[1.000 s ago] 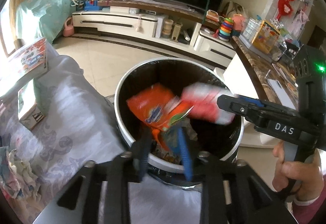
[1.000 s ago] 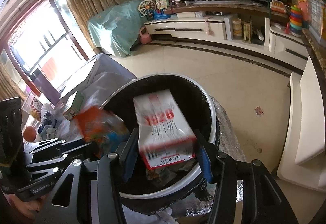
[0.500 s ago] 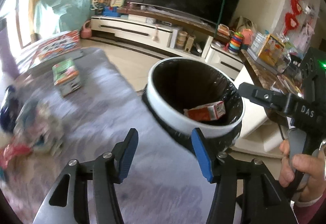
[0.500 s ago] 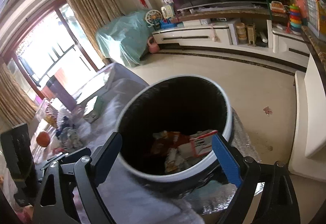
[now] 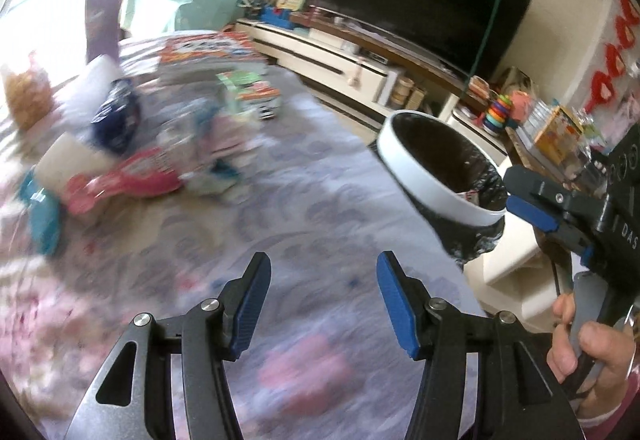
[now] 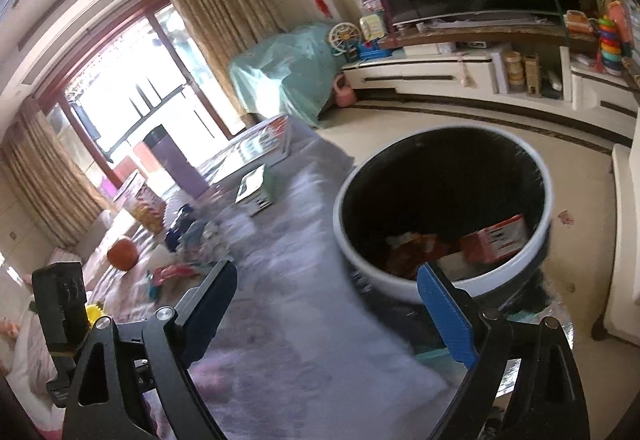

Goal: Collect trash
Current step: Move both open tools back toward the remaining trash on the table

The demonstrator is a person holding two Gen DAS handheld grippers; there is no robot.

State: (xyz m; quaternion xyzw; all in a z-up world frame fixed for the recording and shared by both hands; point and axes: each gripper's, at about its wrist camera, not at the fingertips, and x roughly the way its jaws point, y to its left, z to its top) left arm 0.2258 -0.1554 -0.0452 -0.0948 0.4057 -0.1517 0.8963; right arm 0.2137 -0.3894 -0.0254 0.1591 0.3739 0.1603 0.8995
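A white-rimmed trash bin [image 6: 400, 286] with a black liner stands beside the cloth-covered table; it also shows in the left wrist view [image 5: 436, 196]. Inside lie an orange wrapper [image 6: 416, 246] and a red-and-white carton [image 6: 496, 238]. My left gripper [image 5: 322, 304] is open and empty over the table cloth. My right gripper [image 6: 332, 316] is open and empty, close to the bin's near rim; it also shows at the right of the left wrist view [image 5: 536, 208]. A blurred pile of trash [image 5: 136, 160] lies on the table's far left: a pink wrapper [image 5: 124, 182], a dark blue packet [image 5: 116, 116].
A green-and-white box [image 5: 256, 94] and a large flat picture box [image 5: 204, 52] lie farther back on the table. An orange ball [image 6: 122, 252] sits at the table's left. A TV stand [image 6: 460, 70] and a white bench [image 6: 622, 240] lie beyond the bin.
Both grippers let go of their items, which now lie in the bin. Both have opened and swung left, away from the bin toward the table.
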